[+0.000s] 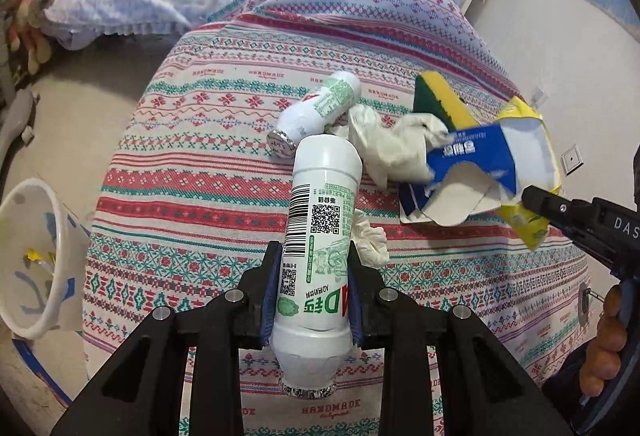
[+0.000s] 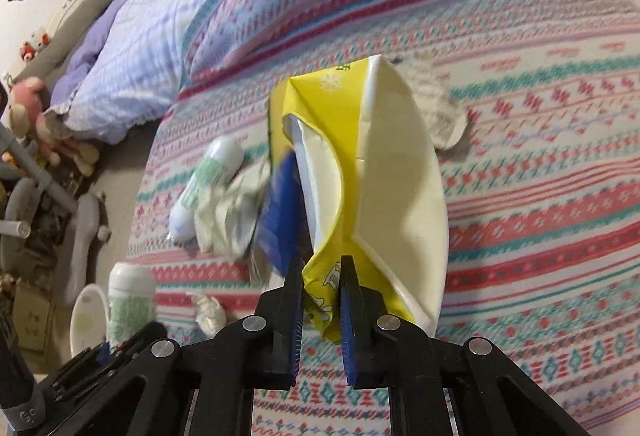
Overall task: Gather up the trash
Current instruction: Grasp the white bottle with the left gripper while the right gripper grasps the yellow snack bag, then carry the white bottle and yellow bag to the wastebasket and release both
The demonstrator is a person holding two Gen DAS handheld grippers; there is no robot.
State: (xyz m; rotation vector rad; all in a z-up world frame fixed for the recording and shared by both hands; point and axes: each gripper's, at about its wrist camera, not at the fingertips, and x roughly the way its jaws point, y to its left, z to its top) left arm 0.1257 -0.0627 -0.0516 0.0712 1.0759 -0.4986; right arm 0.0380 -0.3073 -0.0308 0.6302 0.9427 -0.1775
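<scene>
The bed [image 1: 224, 171] in its patterned cover carries the litter, and a white bin [image 1: 30, 260] stands on the floor beside it. My right gripper [image 2: 320, 272] has its jaws clamped on the torn yellow wrapper [image 2: 384, 171], lifted above the bed. My left gripper [image 1: 314, 268] has its jaws clamped on a white bottle [image 1: 320, 228], while a second bottle [image 1: 316, 107] lies on the bed by a crumpled glove [image 1: 388, 143] and sponge [image 1: 436, 95].

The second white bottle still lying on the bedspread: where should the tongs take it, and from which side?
Grip the second bottle across its straight labelled middle, coming from above with the jaws crossing its long axis. It lies on its side, foil-capped end toward the bed edge; crumpled white paper crowds its right flank, so avoid that side.
</scene>
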